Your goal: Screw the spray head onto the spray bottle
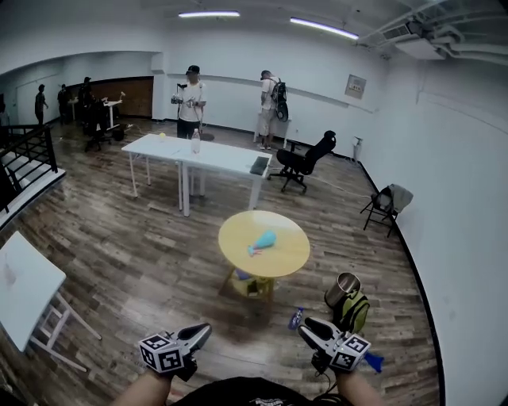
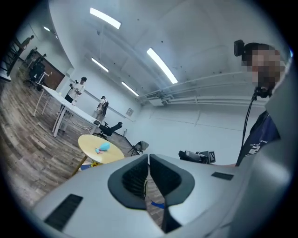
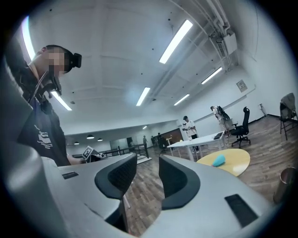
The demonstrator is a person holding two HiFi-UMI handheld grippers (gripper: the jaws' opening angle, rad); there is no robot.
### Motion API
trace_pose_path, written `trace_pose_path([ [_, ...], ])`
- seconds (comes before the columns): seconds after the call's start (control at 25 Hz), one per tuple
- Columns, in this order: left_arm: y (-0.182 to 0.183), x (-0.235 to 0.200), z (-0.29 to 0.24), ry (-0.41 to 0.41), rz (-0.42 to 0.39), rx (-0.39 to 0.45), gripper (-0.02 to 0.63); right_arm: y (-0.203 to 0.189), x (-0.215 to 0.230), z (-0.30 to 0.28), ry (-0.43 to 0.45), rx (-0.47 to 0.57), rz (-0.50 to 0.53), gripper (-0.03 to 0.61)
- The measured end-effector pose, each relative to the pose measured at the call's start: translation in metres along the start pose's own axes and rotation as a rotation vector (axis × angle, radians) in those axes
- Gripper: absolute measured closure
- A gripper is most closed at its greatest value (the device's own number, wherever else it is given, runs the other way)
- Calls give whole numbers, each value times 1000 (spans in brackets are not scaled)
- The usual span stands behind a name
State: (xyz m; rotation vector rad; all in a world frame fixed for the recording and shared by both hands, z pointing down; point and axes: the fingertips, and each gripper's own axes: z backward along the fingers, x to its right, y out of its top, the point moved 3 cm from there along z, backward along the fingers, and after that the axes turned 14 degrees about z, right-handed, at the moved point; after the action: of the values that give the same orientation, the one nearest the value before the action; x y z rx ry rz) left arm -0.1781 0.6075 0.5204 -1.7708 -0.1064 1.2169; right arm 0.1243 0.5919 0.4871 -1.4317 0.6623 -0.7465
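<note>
Pick-up not yet begun, the left gripper (image 1: pixel 204 327), jaws together, and the right gripper (image 1: pixel 306 323), jaws apart and empty, need to reach the turquoise spray bottle (image 1: pixel 264 240) at twelve o'clock.

floor (image 1: pixel 143 262): wood planks | walls (image 1: pixel 464 198): white | furniture: round yellow table (image 1: pixel 291 252), long white table (image 1: pixel 218 156) | light: ceiling tubes (image 1: pixel 209 14)

round yellow table (image 1: pixel 290 246) | white tables (image 1: pixel 222 157) | black office chair (image 1: pixel 305 161) | metal bin (image 1: pixel 344 287)
</note>
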Motion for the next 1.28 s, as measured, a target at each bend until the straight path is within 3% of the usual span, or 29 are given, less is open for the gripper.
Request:
trace_pose_path([
  [0.08, 3, 0, -44, -8, 14, 13, 580, 5, 44, -2, 20, 6, 15, 419],
  [0.24, 6, -12, -114, -12, 30, -46, 580, 1, 111, -11, 25, 6, -15, 410],
  [0.4, 27, -59, -163, 4, 65, -61, 580, -24, 163, -32, 8, -25, -53, 391],
  [0.52, 51, -102, -211, -38, 79, -81, 580, -37, 207, -60, -34, -52, -66, 382],
  [0.76, 148, -219, -296, -142, 106, -155, 580, -29, 284, -186, -102, -103, -12, 361],
  [0.96, 225, -296, -354, -235, 51, -248, 580, -32, 332, -277, -163, -153, 38, 338],
  [1.08, 264, -338, -390, -247, 56, -254, 580, -52, 368, -338, -105, -240, 78, 324],
  [1.28, 276, -398, -430, -180, 115, -261, 580, -108, 439, -402, 85, -463, 225, 262],
])
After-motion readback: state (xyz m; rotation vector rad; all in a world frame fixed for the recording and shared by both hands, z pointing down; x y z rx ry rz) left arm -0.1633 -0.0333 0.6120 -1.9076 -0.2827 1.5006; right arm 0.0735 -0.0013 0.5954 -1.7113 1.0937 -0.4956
